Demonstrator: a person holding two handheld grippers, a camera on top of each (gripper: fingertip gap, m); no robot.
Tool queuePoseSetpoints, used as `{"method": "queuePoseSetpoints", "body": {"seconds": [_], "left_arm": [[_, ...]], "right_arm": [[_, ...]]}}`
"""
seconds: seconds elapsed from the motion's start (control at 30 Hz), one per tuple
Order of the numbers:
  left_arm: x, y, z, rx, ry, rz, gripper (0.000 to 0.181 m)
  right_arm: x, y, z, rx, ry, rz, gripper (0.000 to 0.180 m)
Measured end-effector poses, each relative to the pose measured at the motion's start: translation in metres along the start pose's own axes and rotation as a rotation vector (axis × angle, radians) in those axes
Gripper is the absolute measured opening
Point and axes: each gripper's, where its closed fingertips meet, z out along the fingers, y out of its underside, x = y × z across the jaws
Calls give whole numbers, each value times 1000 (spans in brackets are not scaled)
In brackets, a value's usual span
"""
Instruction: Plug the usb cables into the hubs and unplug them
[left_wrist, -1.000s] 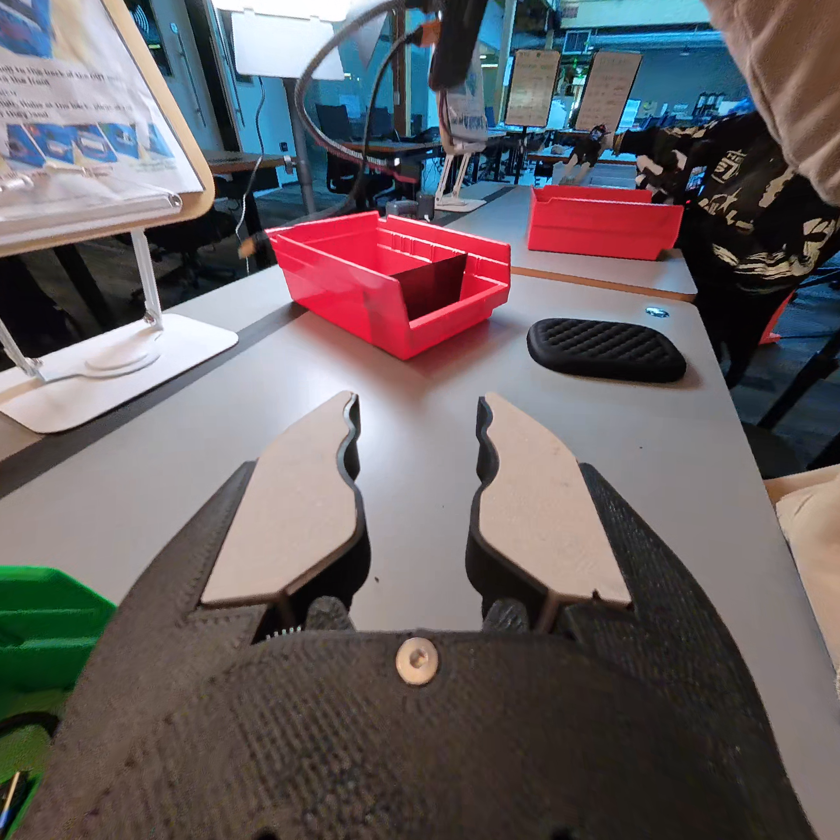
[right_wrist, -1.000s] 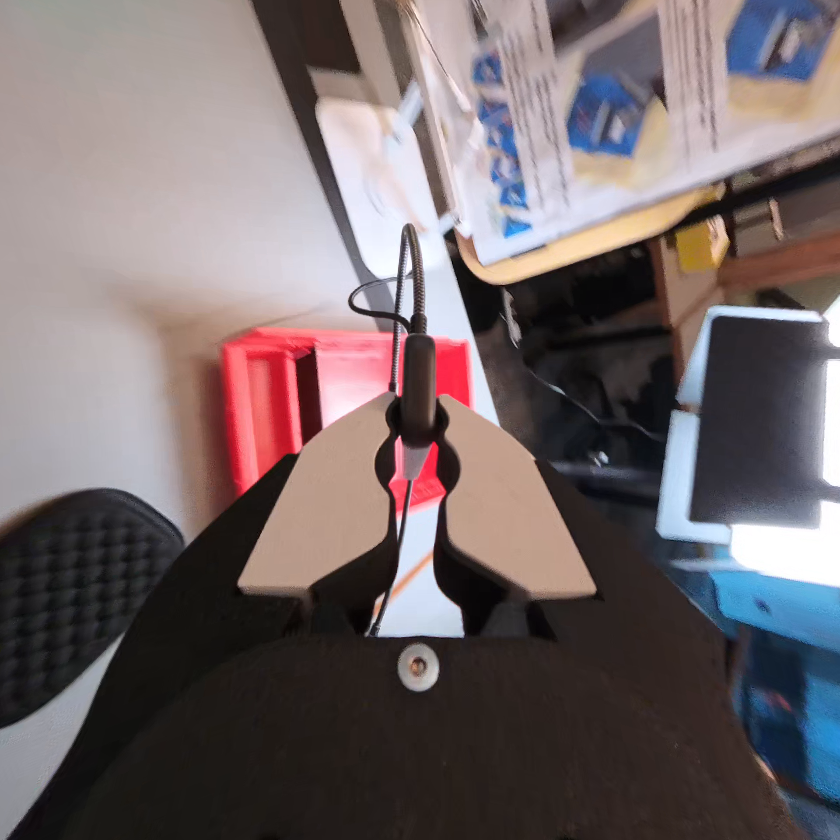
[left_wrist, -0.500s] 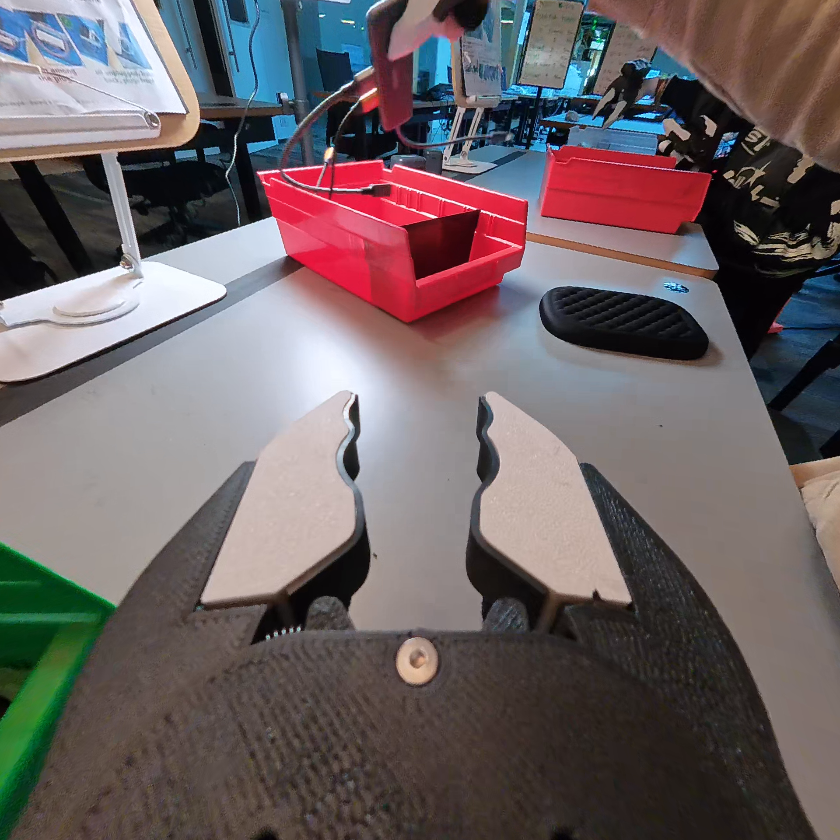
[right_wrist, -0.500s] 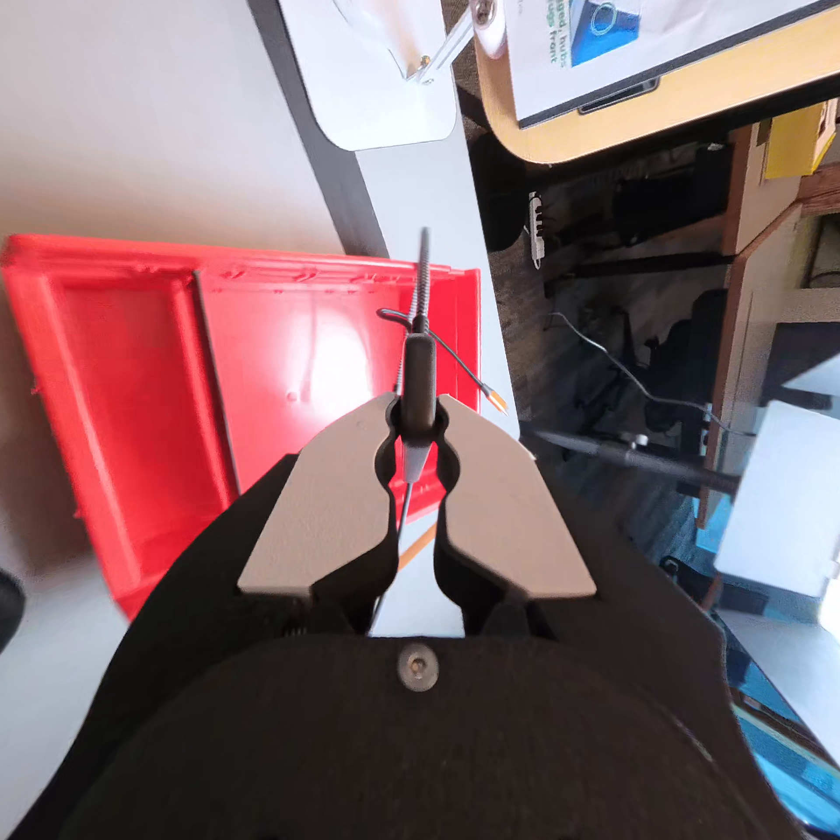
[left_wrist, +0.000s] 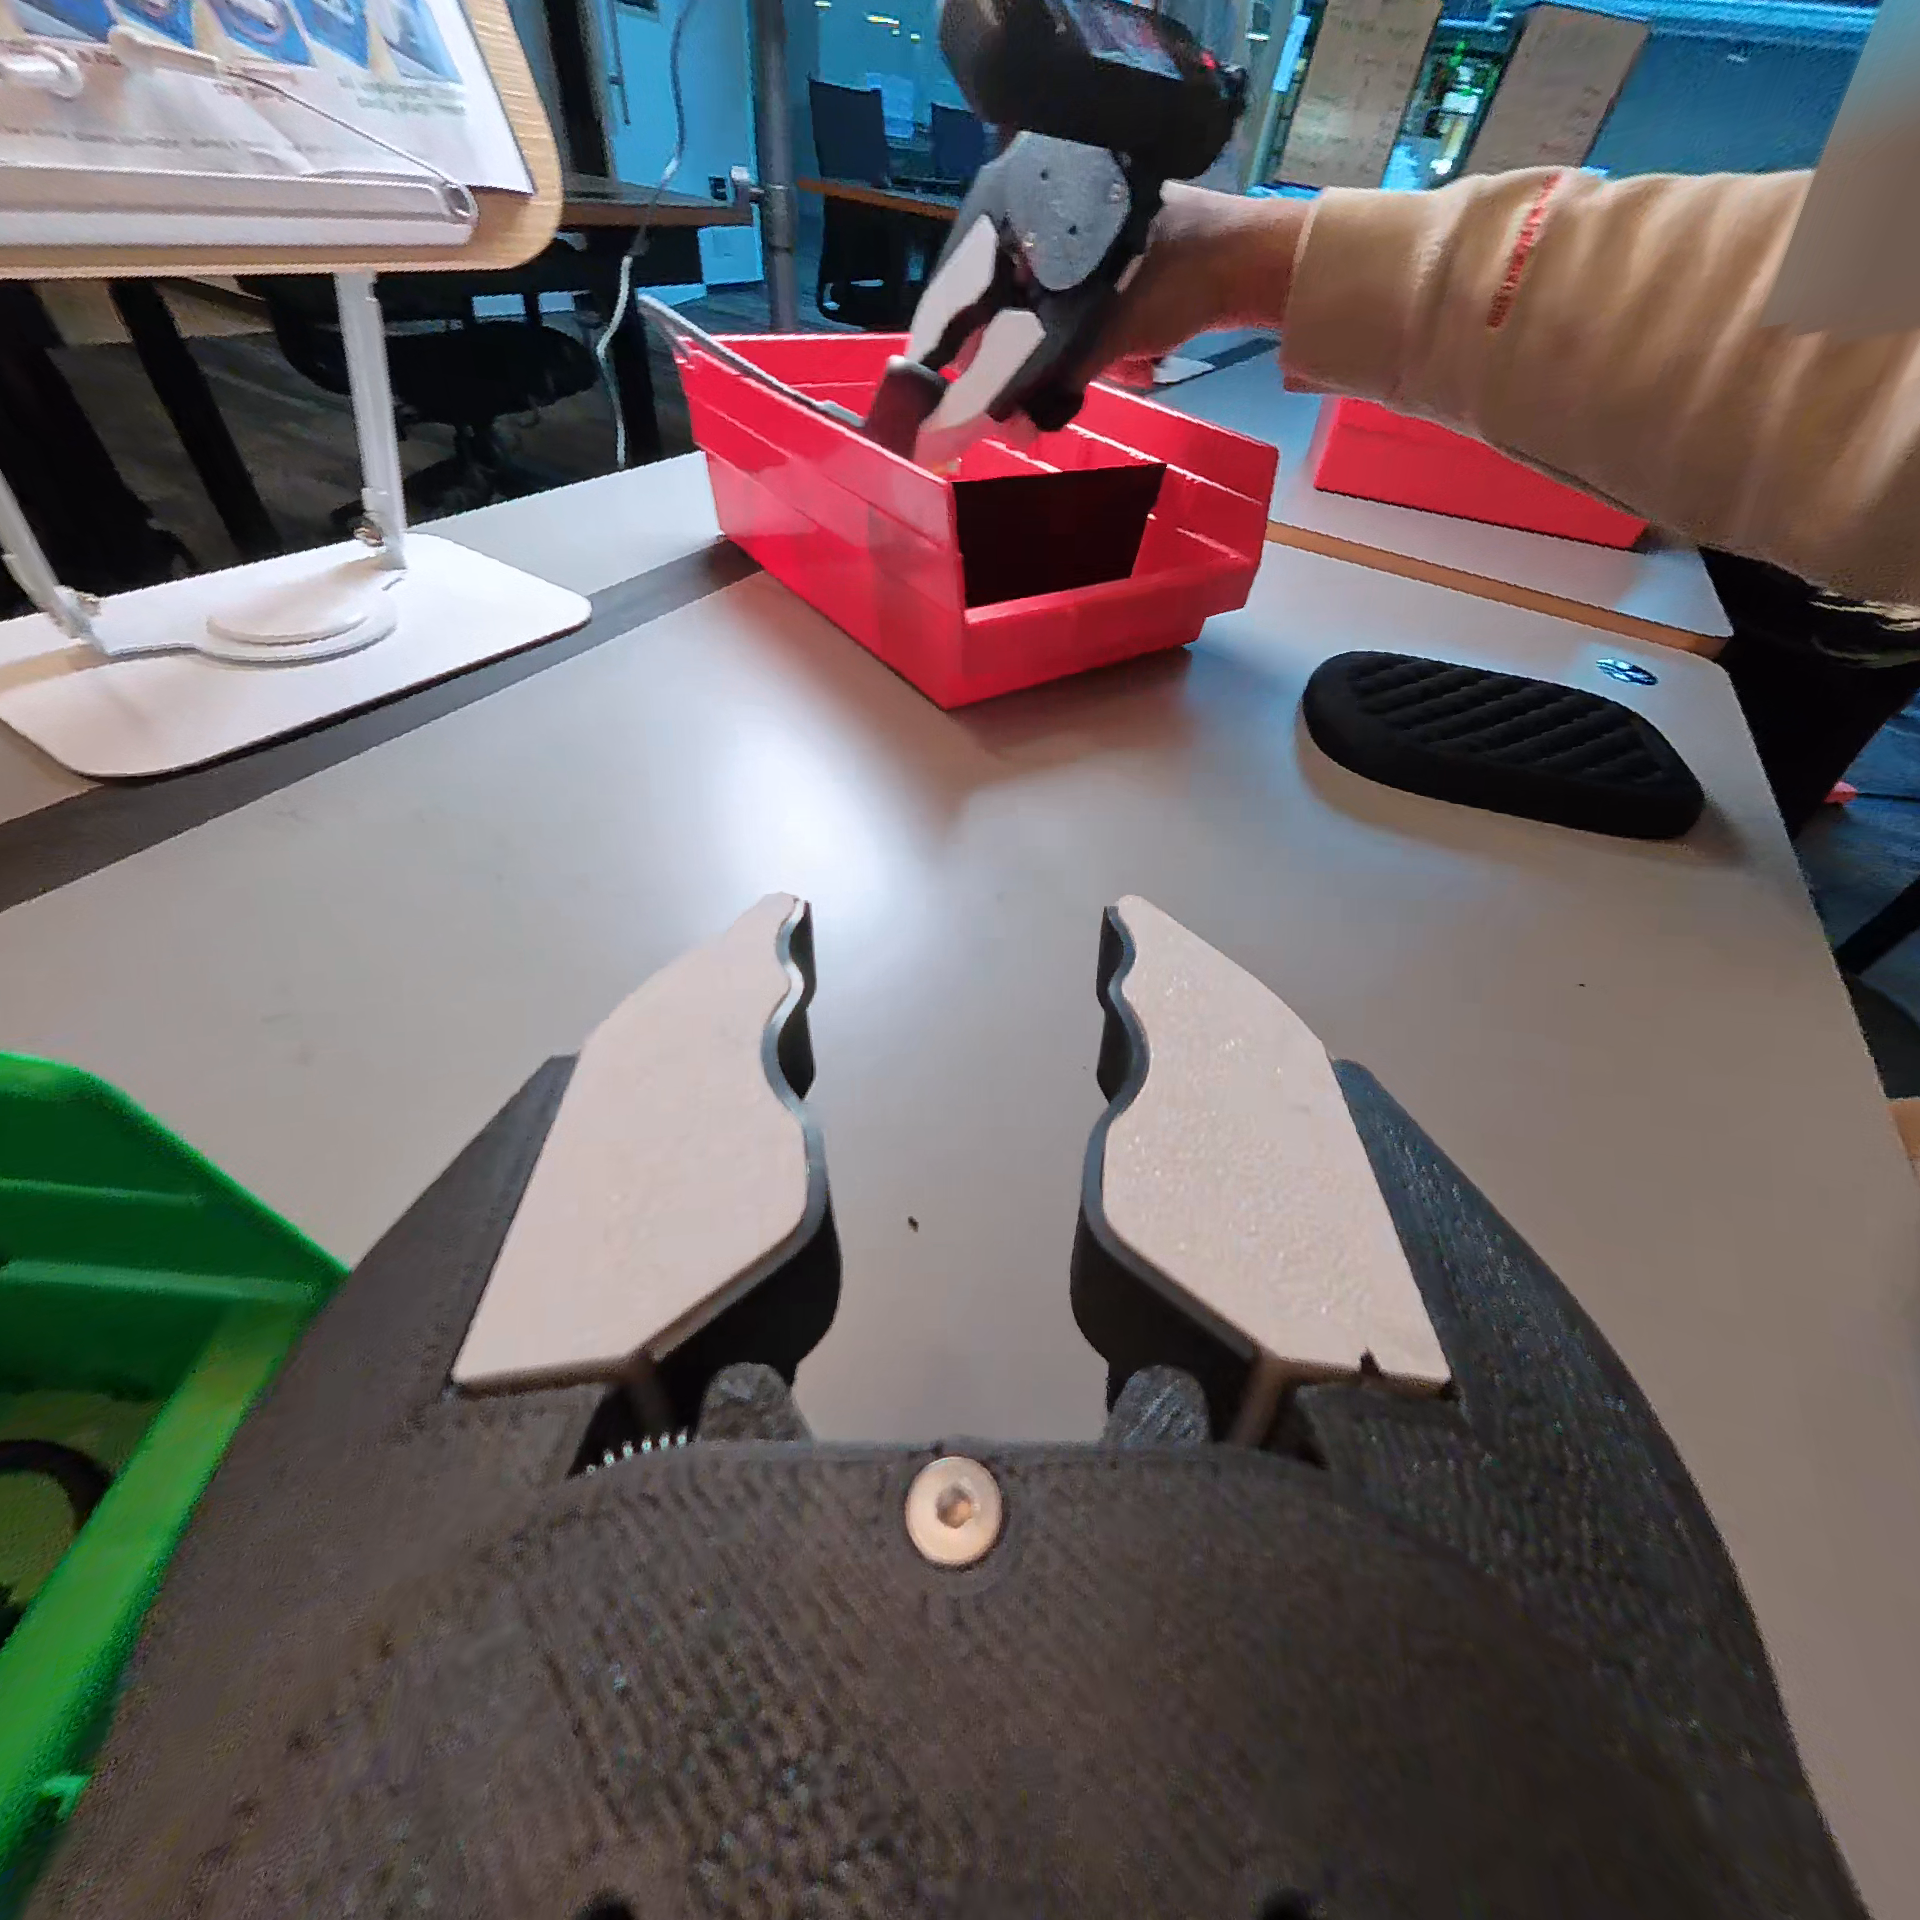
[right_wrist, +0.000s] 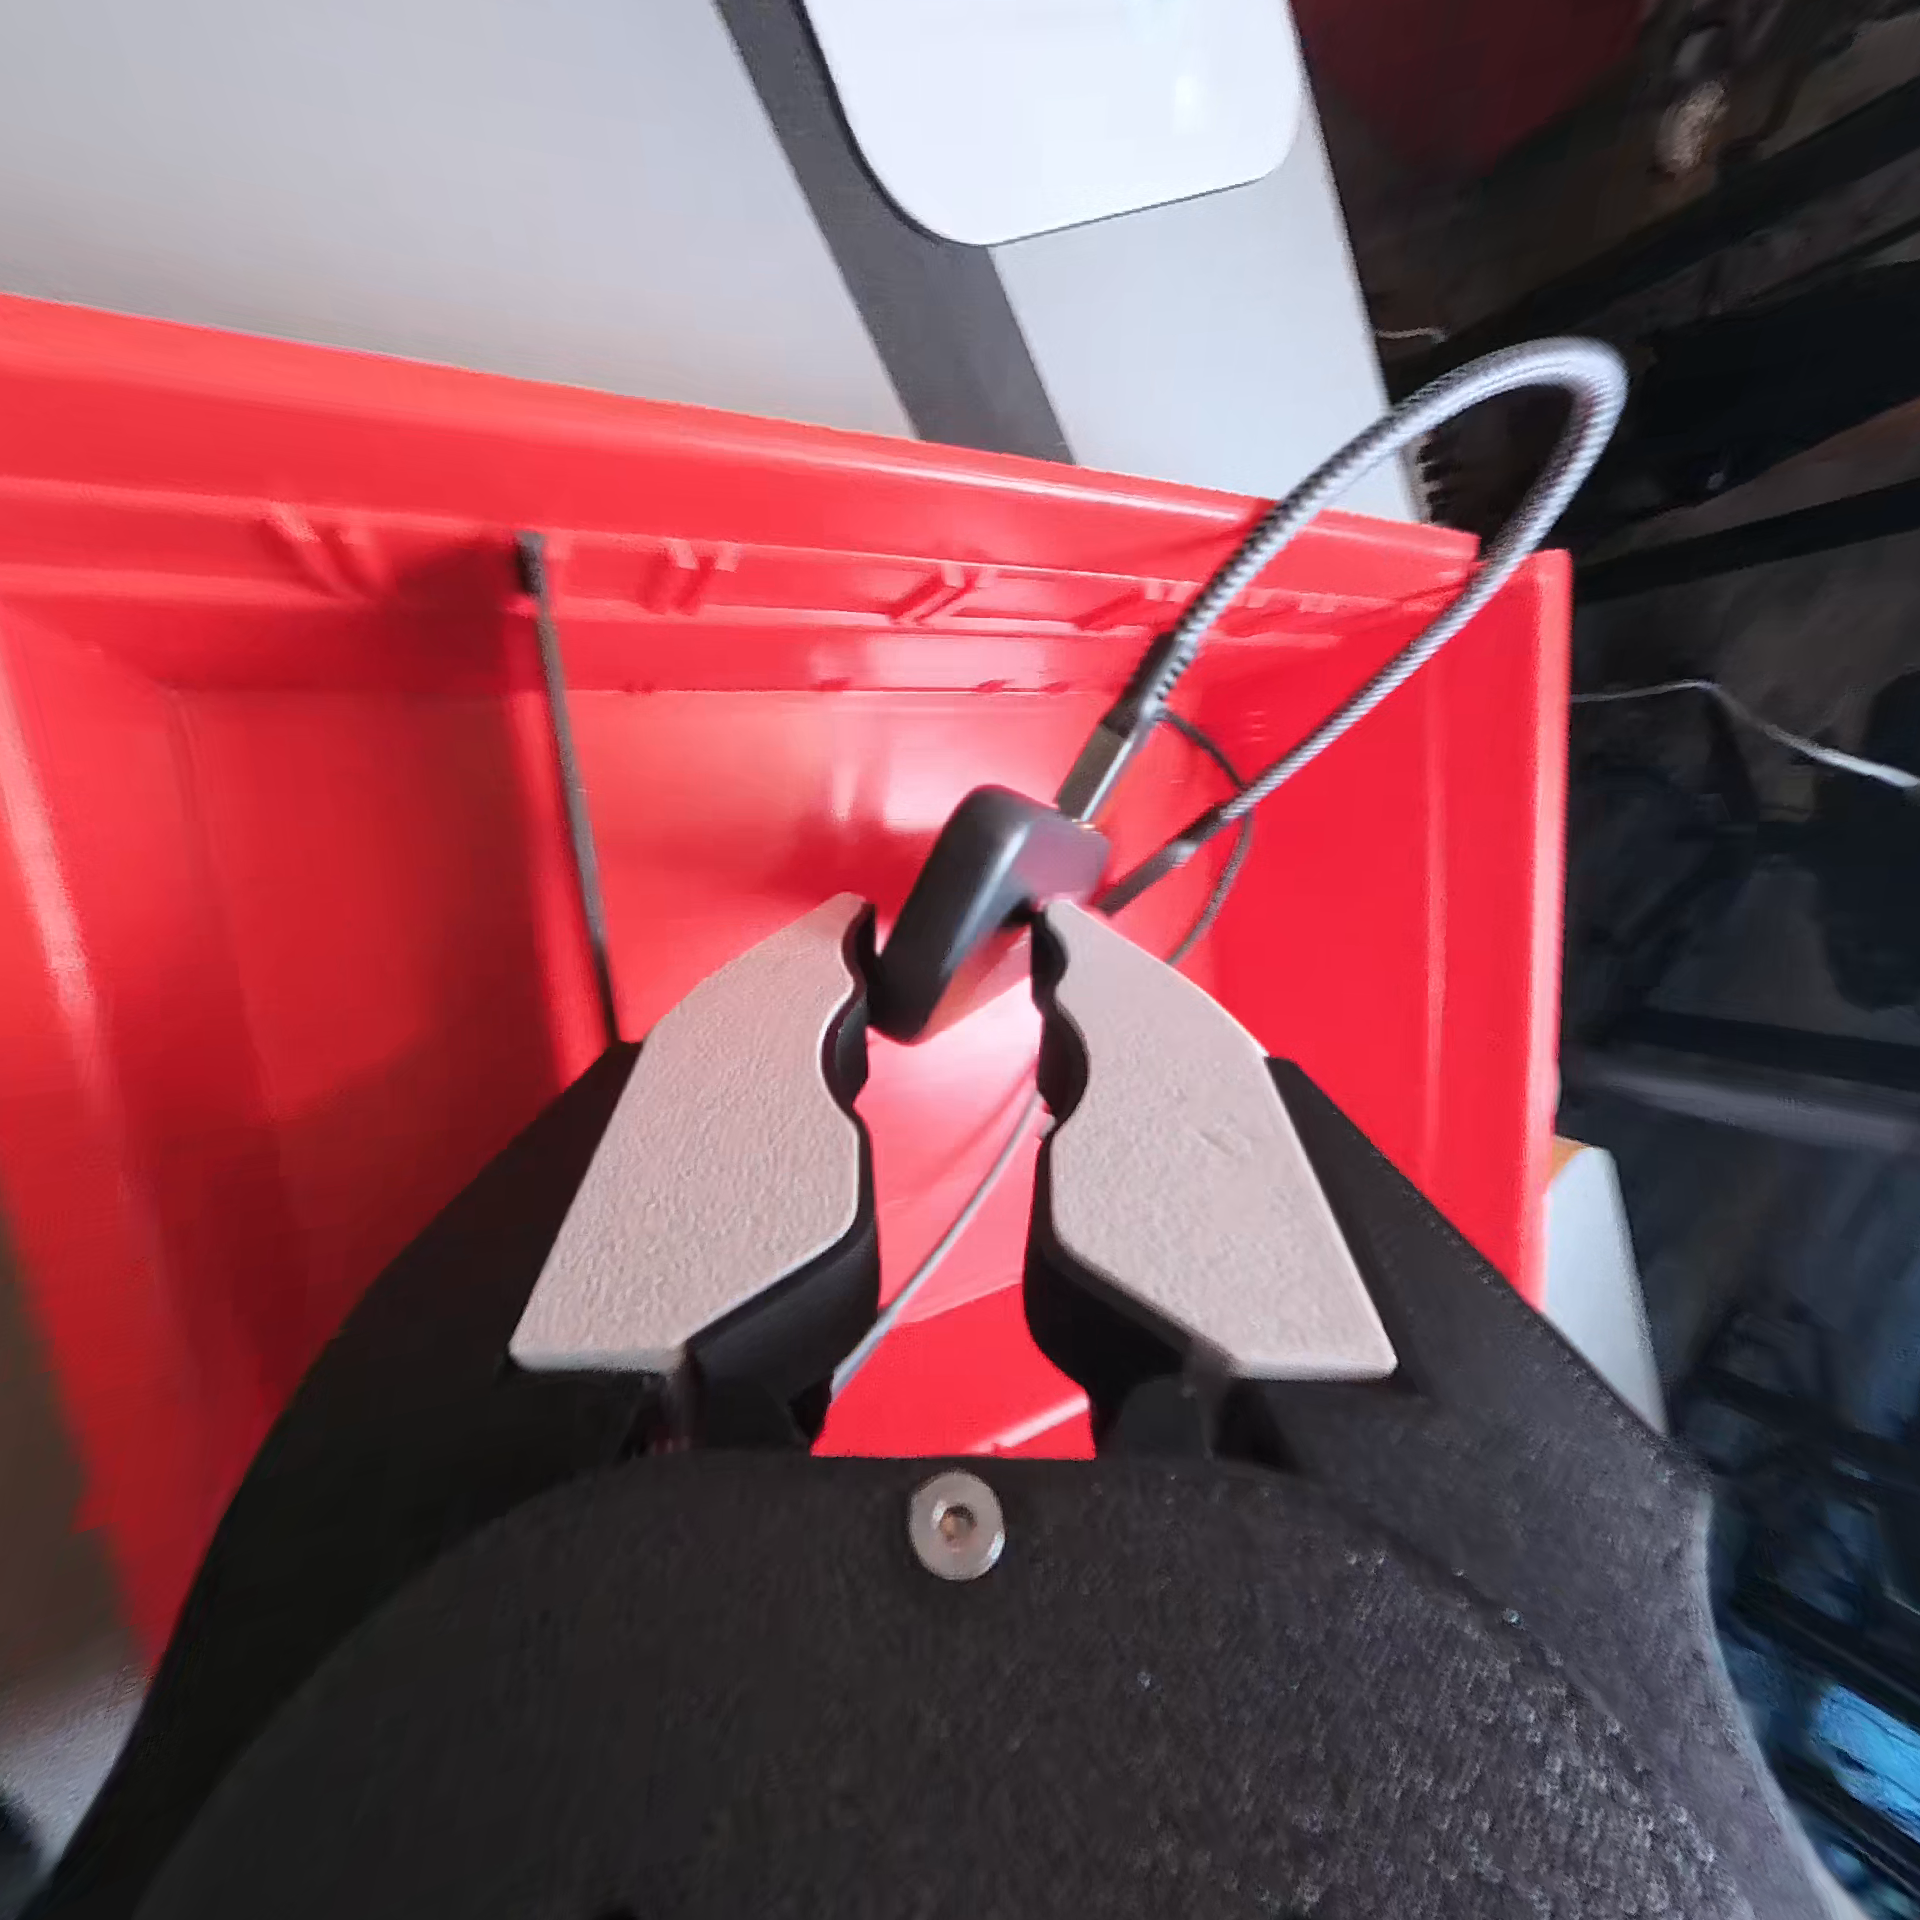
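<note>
My right gripper (right_wrist: 951, 914) hangs over the red bin (right_wrist: 312, 831). Its jaws stand parted, with a dark USB hub (right_wrist: 977, 883) tilted between the fingertips. A grey braided cable (right_wrist: 1455, 426) loops from the hub over the bin's rim. A thin black cable (right_wrist: 1236, 831) curls beside it. In the left wrist view the right gripper (left_wrist: 961, 343) and hub (left_wrist: 904, 400) sit above the red bin (left_wrist: 1039, 644). My left gripper (left_wrist: 951, 914) is open and empty, low over the grey table.
A green bin (left_wrist: 104, 1247) is at my near left. A white stand base (left_wrist: 281, 644) holding a board stands at the left. A black padded rest (left_wrist: 1496, 738) lies at the right. A second red bin (left_wrist: 1455, 478) sits on the far table.
The right gripper has come down from above into the red bin with the hub. Its jaws have widened and the hub has tilted. The left gripper stays open, shifted slightly.
</note>
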Motion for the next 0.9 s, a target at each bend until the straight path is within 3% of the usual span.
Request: {"method": "queuePoseSetpoints", "body": {"seconds": [0.1,0.23,0.5,0.7,0.9], "left_arm": [[-11,-2,-5,6,-65,4,55],[-26,-9,-21,43,-147,-5,56],[-90,-38,-74,116,-396,-49,56],[-174,-72,-125,55,-588,-164,58],[-276,-67,-129,-116,-725,-385,67]], "right_arm": [[-17,-4,-10,7,-65,75,41],[-33,-31,-53,219,-82,154,55],[-98,-52,-135,697,-13,326,49],[-134,-37,-133,836,43,425,49],[-133,-32,-122,876,67,486,51]]}}
